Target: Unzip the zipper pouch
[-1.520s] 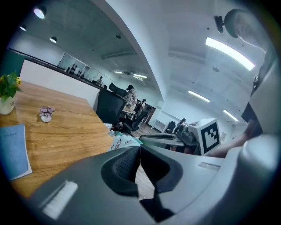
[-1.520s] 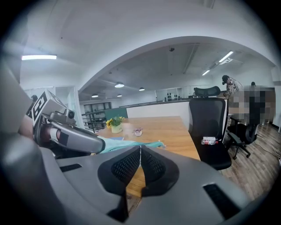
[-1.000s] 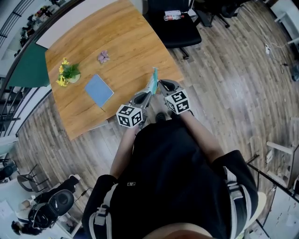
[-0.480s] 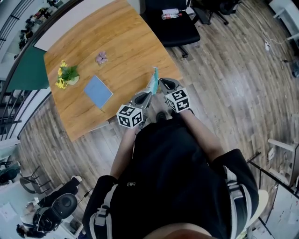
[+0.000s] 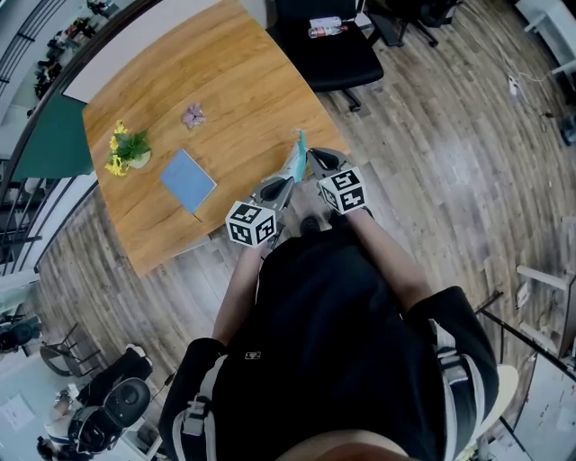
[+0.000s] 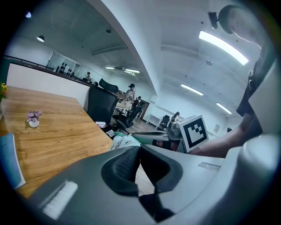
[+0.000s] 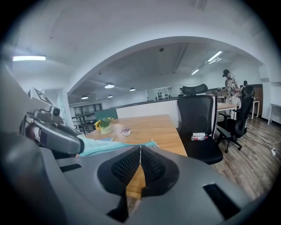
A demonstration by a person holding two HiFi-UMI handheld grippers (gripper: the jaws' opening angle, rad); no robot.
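The teal zipper pouch hangs edge-on over the near corner of the wooden table, held up between both grippers. My left gripper is shut on its lower end; in the left gripper view the pouch shows white and green print just past the closed jaws. My right gripper is shut on the pouch's top edge. In the right gripper view the pouch stretches from the left gripper to the closed jaws. The zipper pull is hidden.
On the table lie a blue notebook, a pot of yellow flowers and a small pink ornament. A black office chair with a bottle on its seat stands beyond the table's right edge.
The right gripper has edged a little away from my body. The pouch and the left gripper keep their places, and both jaws stay shut.
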